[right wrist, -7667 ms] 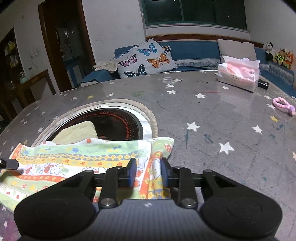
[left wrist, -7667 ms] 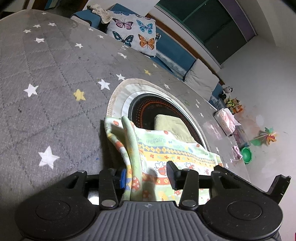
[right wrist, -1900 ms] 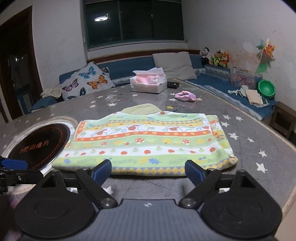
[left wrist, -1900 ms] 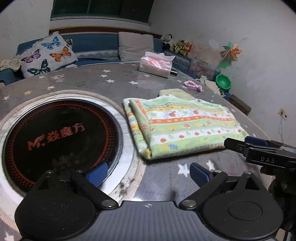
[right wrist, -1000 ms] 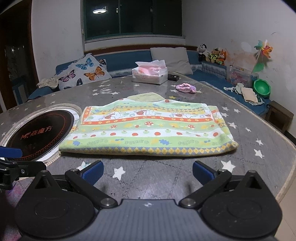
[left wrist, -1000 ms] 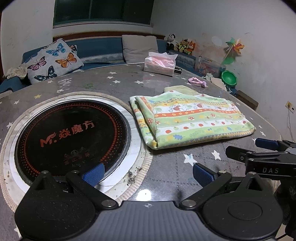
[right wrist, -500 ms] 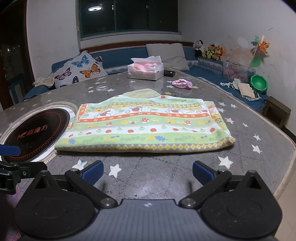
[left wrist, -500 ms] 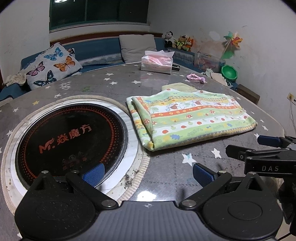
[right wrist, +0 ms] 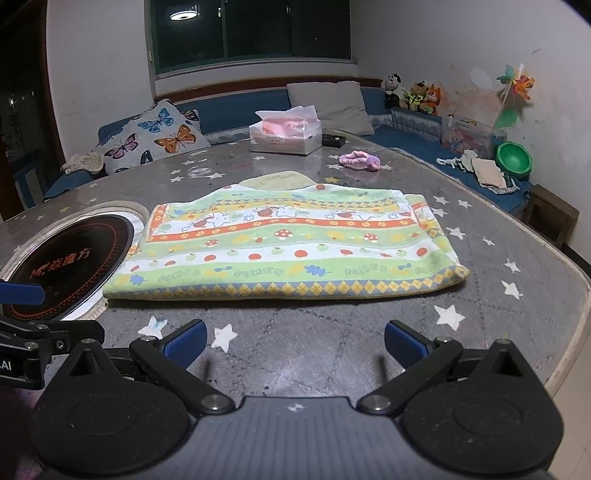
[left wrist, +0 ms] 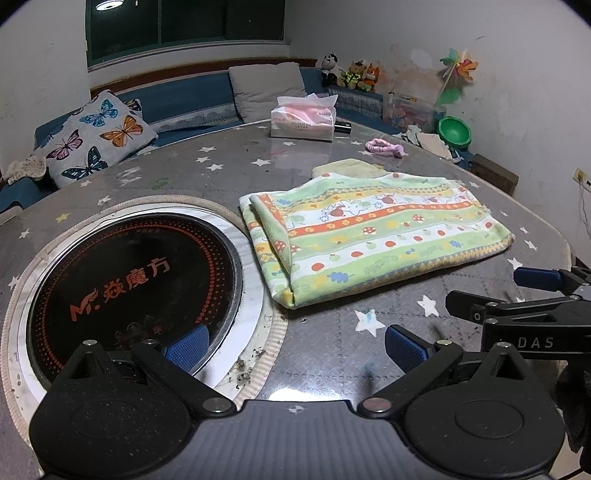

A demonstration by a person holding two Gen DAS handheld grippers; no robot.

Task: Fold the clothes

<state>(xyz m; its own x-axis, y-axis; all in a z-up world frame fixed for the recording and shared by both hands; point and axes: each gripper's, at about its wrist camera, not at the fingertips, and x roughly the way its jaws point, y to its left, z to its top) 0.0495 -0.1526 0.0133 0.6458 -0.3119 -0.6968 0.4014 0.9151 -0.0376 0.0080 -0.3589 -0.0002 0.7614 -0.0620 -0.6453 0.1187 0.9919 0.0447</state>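
A: The folded cloth (right wrist: 284, 245) lies flat on the starry table (right wrist: 332, 350), beside the hob (left wrist: 129, 280).

B: Left gripper (left wrist: 295, 341) and right gripper (right wrist: 293, 341) both gape, empty. Best pinch the short end's corners evenly.

A lived-in family room of a home is shown. A large round table (right wrist: 332, 332) under a grey star-printed cover fills the lower half of both views, with a black round hotplate (left wrist: 129, 280) set into it at the left. A blue cushioned bench (right wrist: 240, 107) is run along the far wall beneath a dark window (right wrist: 251, 29), and a butterfly-print pillow (right wrist: 155, 136) is propped on it. Soft toys (right wrist: 410, 92), a pinwheel (right wrist: 517, 85) and what may be a toy box, too blurred to confirm, are gathered at the upper right. A tissue box (right wrist: 284, 134) is placed on the table.
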